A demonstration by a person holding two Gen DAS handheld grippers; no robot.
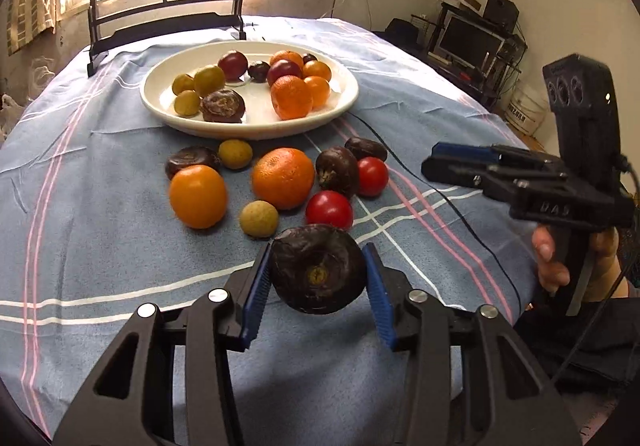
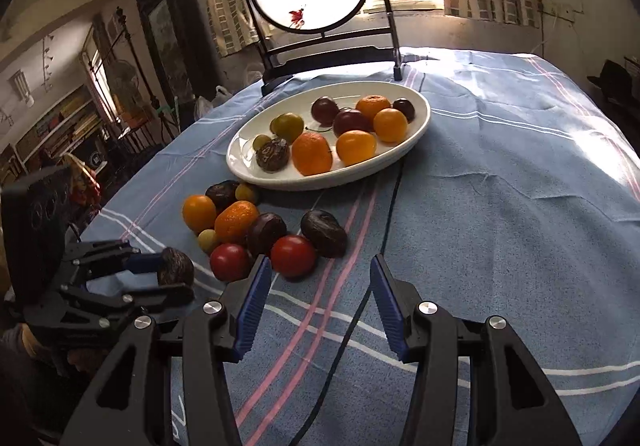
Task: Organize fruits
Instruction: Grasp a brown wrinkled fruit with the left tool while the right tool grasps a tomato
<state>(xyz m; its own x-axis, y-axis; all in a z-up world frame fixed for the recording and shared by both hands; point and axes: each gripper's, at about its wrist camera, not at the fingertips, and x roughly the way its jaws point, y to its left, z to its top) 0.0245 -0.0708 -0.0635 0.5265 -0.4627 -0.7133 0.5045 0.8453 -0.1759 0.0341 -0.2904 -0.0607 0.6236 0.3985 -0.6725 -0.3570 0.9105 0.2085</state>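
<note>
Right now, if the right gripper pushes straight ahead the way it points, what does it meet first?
Nothing lies between the open right gripper fingers, only tablecloth and a black cable. Straight on, it would likely meet the white plate rim; the dark fruit sits just left of that line. Depth is uncertain.
</note>
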